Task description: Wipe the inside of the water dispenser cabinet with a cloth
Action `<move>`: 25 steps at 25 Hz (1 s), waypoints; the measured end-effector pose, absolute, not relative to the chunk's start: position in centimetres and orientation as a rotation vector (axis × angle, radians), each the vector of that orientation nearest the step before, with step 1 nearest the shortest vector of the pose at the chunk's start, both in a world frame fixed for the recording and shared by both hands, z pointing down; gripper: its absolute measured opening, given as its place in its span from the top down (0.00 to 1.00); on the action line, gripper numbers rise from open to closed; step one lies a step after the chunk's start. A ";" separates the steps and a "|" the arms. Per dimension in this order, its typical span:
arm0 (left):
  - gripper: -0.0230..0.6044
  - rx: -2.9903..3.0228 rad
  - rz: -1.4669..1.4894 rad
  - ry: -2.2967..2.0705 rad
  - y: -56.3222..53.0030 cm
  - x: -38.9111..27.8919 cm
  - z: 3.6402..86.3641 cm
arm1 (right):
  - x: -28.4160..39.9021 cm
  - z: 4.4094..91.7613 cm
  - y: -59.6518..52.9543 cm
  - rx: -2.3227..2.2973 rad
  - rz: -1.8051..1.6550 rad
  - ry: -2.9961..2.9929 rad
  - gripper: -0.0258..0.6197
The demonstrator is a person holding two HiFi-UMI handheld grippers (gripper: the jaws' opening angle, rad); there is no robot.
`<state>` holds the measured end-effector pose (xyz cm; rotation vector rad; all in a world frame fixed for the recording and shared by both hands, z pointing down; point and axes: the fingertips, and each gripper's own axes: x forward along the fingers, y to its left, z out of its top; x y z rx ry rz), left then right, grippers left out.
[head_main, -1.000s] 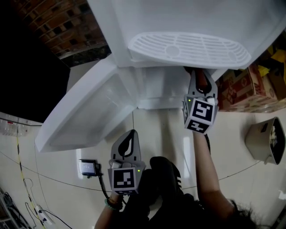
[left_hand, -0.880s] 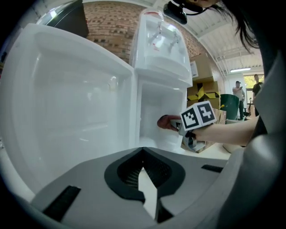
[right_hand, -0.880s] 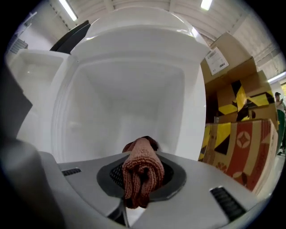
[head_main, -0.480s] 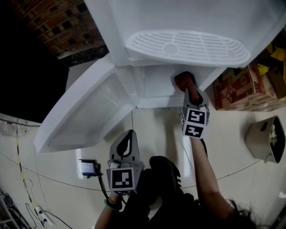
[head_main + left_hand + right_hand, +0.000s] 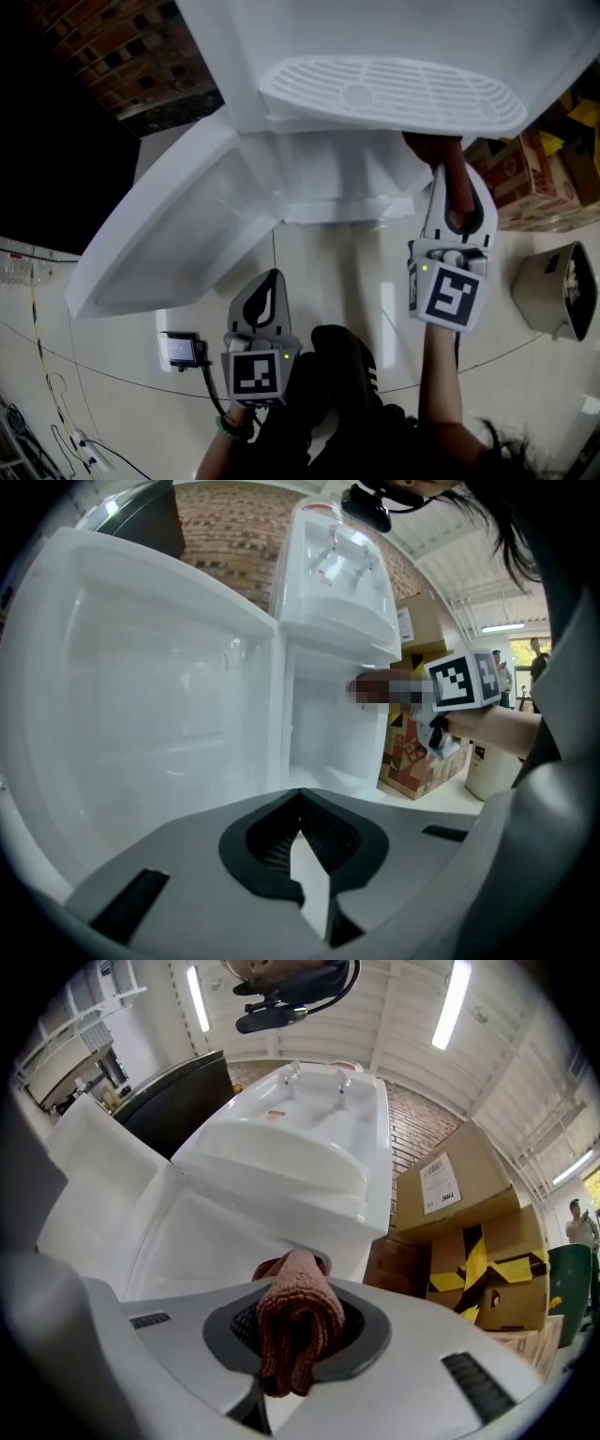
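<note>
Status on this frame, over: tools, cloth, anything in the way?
Right tool shut on brown cloth, at right edge of open cabinet. Left tool shut, empty, held back. Door swung wide; nothing in the way.

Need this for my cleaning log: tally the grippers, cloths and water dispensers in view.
Grippers: 2 (left gripper, right gripper)
Cloths: 1 (cloth, in the right gripper's jaws)
Water dispensers: 1 (water dispenser)
Total: 4

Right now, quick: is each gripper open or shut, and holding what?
Left gripper: shut, nothing between its jaws.
Right gripper: shut on the reddish-brown cloth.
</note>
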<state>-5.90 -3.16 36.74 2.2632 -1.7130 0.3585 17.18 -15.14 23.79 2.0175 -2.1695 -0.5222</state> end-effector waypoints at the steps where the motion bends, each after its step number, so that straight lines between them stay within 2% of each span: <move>1: 0.96 2.262 0.360 -1.713 -3.1 -5.9 36.8 | 17.3 25.0 -15.5 2.005 -0.477 -2.159 0.85; 12: 0.96 2.251 0.361 -1.715 -3.0 -6.2 36.9 | 18.4 44.0 -16.0 1.829 0.155 -2.061 0.85; 19: 0.96 2.231 0.348 -1.752 -3.4 -7.0 36.7 | 18.0 42.6 -15.4 1.849 0.237 -2.169 0.85; 25: 0.96 2.232 0.318 -1.795 -4.2 -7.0 36.0 | 12.5 38.2 -11.8 1.771 0.269 -2.409 0.85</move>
